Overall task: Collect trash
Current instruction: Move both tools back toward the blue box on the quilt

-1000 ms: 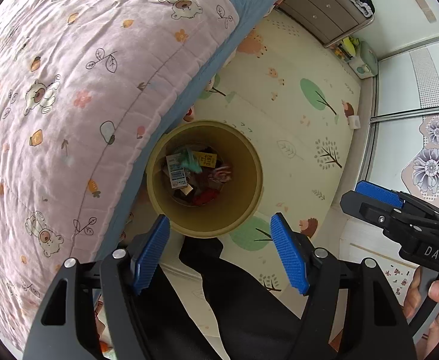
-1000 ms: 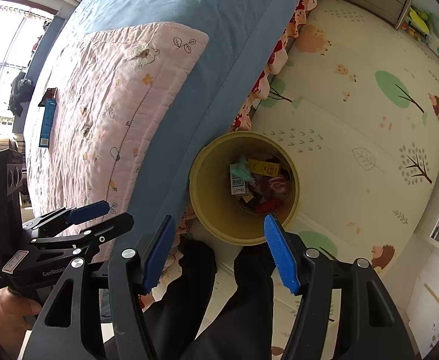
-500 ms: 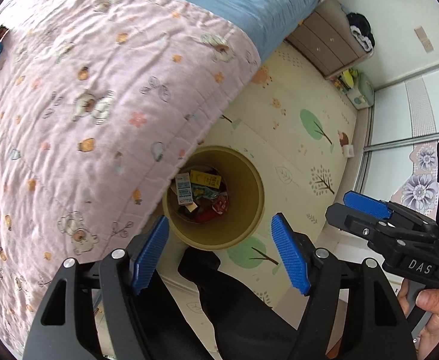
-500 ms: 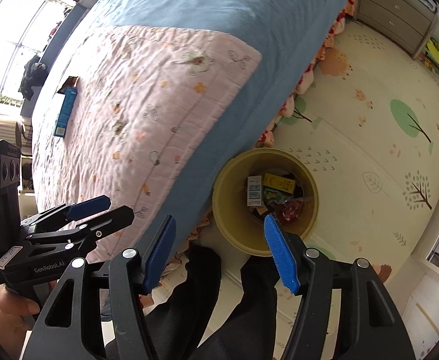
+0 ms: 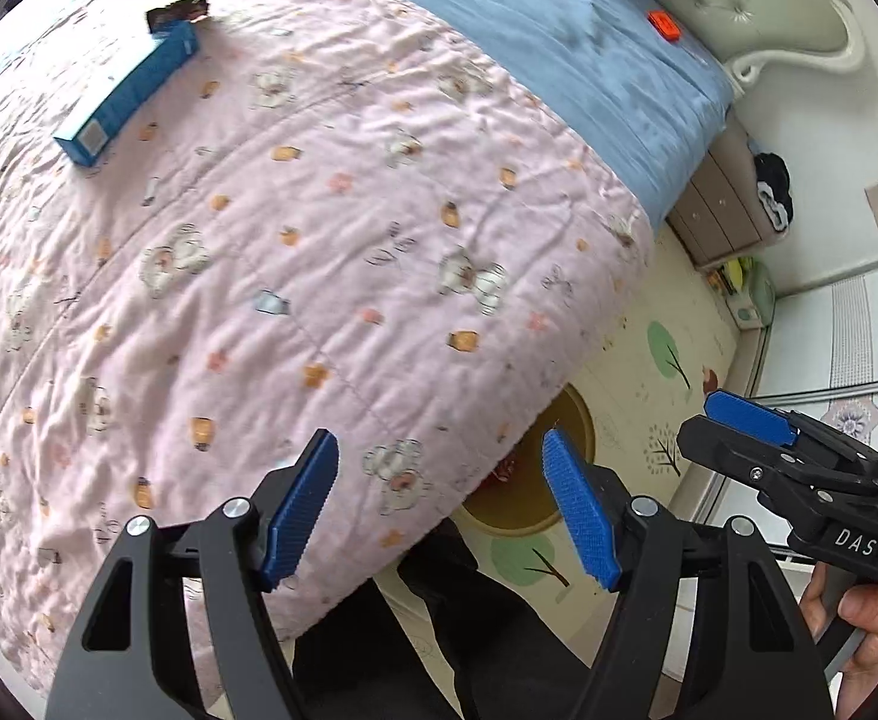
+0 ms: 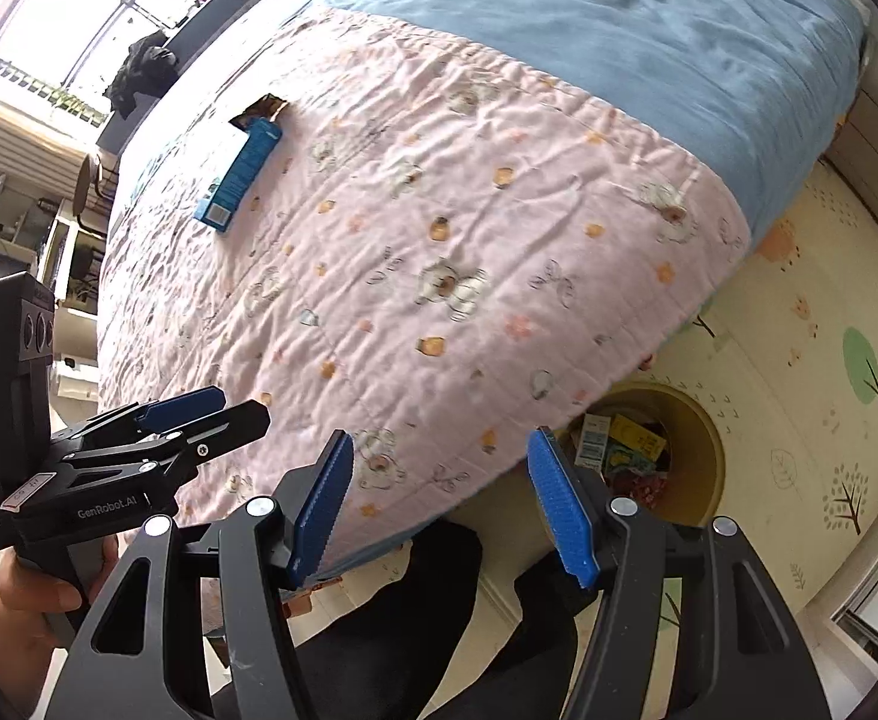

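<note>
Yellow bin (image 6: 700,450) stood on the play mat (image 6: 799,330) right by the bed's edge, w/ wrappers and small cartons inside: a white-blue carton, a yellow one, some red bits at the bottom. In the left wrist view the pink quilt (image 5: 319,276) hid most of the bin (image 5: 577,420); only a slice of rim and inner wall showed there, contents hard to make out. Still on the quilt, well apart from the bin: a long blue box (image 5: 127,93) and, touching its far end, a dark torn wrapper (image 5: 178,9). A small orange item (image 5: 664,25) lay on the blue sheet (image 5: 559,30) near the headboard; too small to ID. Left gripper (image 5: 439,504) was spread, nothing btwn the pads. Right gripper (image 6: 439,504) likewise spread and empty. Both pointed steeply down over the bed edge. Person's dark trouser legs (image 6: 415,630) showed below, cut off by the frame. Dresser (image 5: 718,210) by the wall only partly in view
</note>
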Demonstrator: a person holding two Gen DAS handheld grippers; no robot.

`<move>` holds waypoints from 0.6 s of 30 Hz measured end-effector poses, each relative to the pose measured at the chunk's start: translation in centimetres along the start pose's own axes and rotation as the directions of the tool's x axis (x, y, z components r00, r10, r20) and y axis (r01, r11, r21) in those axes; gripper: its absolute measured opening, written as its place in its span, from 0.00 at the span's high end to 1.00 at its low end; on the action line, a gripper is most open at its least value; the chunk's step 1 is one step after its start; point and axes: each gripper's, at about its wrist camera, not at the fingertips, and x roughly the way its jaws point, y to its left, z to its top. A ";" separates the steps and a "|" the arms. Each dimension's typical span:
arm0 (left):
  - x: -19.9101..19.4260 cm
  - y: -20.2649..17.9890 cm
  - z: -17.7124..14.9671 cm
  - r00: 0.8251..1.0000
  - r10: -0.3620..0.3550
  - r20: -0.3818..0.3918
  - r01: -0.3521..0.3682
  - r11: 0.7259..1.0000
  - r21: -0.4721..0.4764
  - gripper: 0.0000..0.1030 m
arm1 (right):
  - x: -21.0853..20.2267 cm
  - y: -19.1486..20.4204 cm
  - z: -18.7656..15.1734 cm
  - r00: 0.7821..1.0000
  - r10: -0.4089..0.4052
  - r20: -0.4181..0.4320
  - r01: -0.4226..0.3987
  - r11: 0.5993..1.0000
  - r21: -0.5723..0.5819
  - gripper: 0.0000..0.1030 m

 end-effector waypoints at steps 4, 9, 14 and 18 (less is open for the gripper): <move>-2.4 5.0 1.4 0.999 0.016 0.038 -0.015 0.999 -0.033 0.31 | 1.5 4.8 2.0 1.000 0.011 0.009 -0.011 0.999 -0.039 0.42; -5.0 10.7 2.4 0.996 0.044 0.083 -0.039 0.997 -0.066 0.31 | 3.6 10.2 4.4 0.999 0.041 0.009 -0.040 0.996 -0.083 0.42; -6.5 14.9 3.5 0.990 0.082 0.113 -0.070 0.993 -0.099 0.31 | 5.2 14.1 6.8 0.998 0.065 0.000 -0.065 0.989 -0.135 0.42; -7.1 17.0 4.5 0.988 0.090 0.129 -0.071 0.987 -0.143 0.31 | 6.2 15.9 9.3 0.997 0.070 -0.008 -0.071 0.983 -0.170 0.42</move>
